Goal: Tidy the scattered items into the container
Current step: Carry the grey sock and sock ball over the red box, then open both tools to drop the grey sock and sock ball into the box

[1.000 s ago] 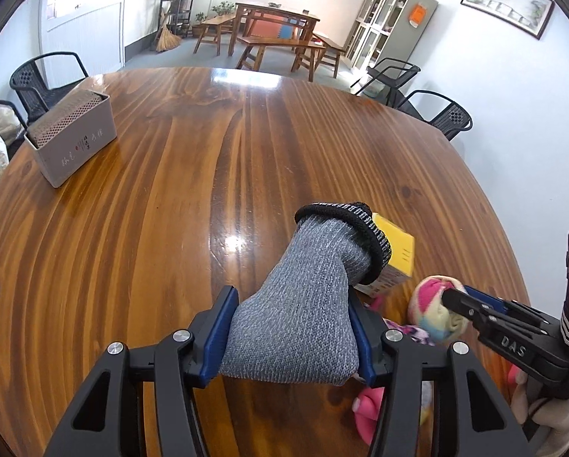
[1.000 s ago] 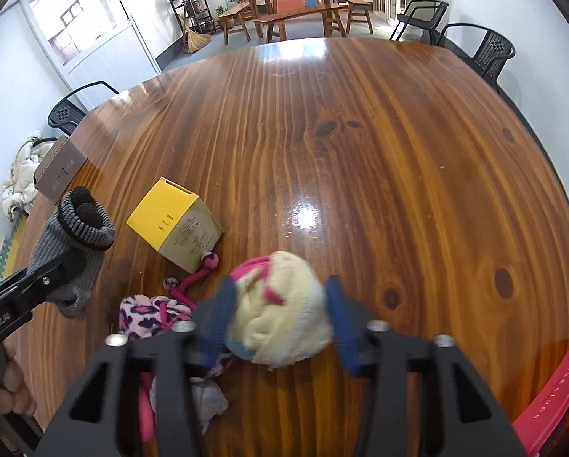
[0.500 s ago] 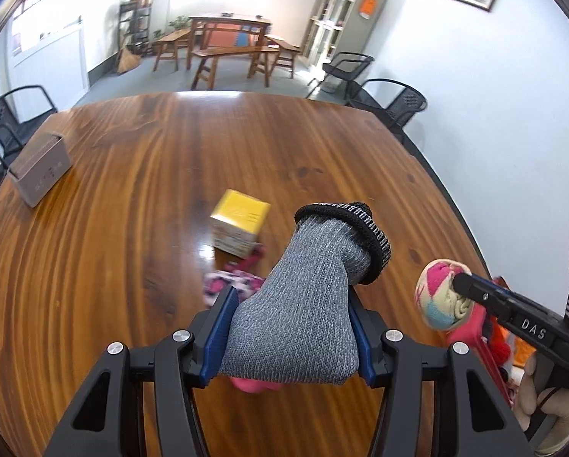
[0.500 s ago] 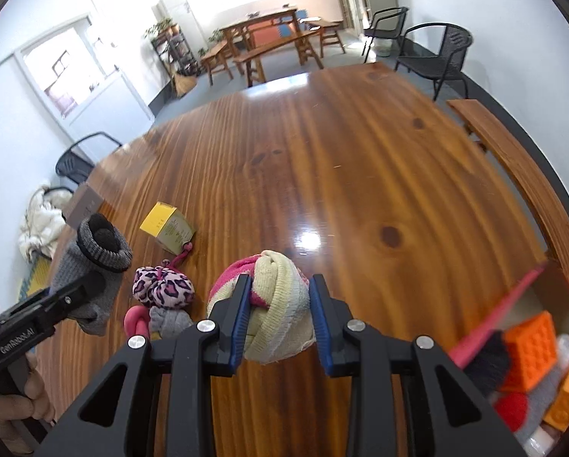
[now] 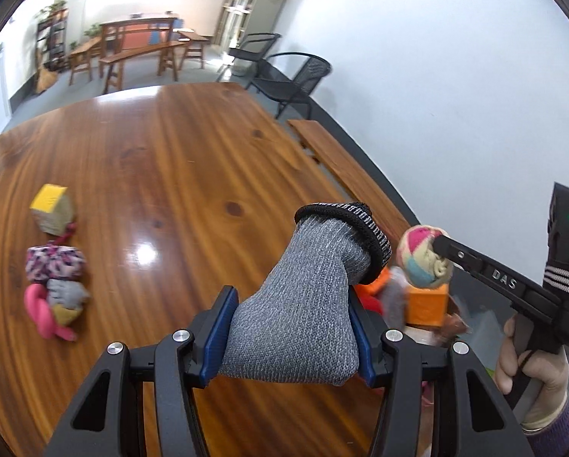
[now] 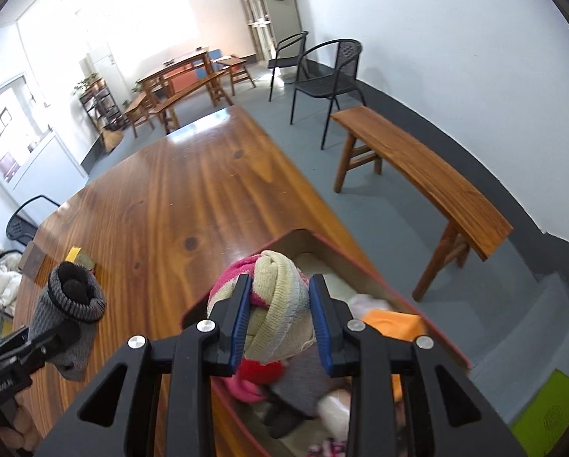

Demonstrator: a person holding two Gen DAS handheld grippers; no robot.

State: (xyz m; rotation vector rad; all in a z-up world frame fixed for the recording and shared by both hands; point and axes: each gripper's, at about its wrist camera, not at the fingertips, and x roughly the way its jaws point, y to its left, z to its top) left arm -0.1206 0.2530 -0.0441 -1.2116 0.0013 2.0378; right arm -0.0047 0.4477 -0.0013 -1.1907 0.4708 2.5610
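My left gripper (image 5: 290, 337) is shut on a grey rolled sock (image 5: 303, 304) with a black cuff. It hangs over the table's right end, near the container. My right gripper (image 6: 280, 320) is shut on a cream and pink rolled sock (image 6: 278, 301), held just above the open red-rimmed container (image 6: 360, 262). Inside lie orange, red and grey items. In the left wrist view the right gripper (image 5: 435, 245) shows at the right with the same sock ball (image 5: 423, 262). A yellow box (image 5: 52, 209) and a pile of small socks (image 5: 53, 289) lie on the table at the left.
The wooden table (image 5: 170, 160) stretches away to the left and back. A wooden bench (image 6: 417, 179) stands beside the container on the grey floor, with black chairs (image 6: 322, 72) behind it. A brown box (image 6: 32, 262) sits at the table's far left edge.
Both grippers have swung right and upward with their socks. The view went from the middle of the table to the container at its right end; the yellow box and sock pile fell behind at the left.
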